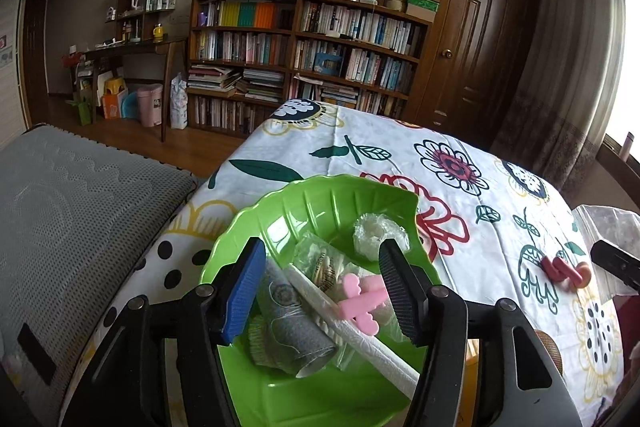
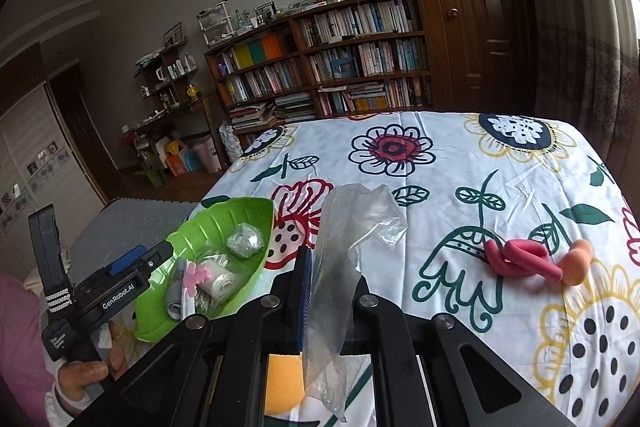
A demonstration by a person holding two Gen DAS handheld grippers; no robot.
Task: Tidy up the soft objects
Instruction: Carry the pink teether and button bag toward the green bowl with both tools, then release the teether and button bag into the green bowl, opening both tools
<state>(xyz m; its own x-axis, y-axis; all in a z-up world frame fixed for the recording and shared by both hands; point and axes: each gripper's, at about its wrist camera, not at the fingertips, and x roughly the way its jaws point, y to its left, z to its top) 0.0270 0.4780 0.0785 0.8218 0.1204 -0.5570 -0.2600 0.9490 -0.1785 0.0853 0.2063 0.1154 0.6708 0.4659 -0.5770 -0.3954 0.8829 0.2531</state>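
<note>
Worktop (image 2: 500,179) carries the green tray (image 2: 208,223), already part-filled. Right claw (image 2: 326,279) pinches the clear plastic bag (image 2: 352,223): featherlight, limp, slippery, so grip bunched film. Left claw (image 1: 320,291) spread over tray. Pink foam roller (image 2: 520,261) near right edge: squashy, take mid-body.

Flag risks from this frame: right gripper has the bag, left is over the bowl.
1. The plastic bag is pinched at one edge by the right gripper; thin film could slip out.
2. The green bowl sits at the table edge, so a nudge from the left gripper might tip it.
3. The red roll could be swept by the bag.
</note>
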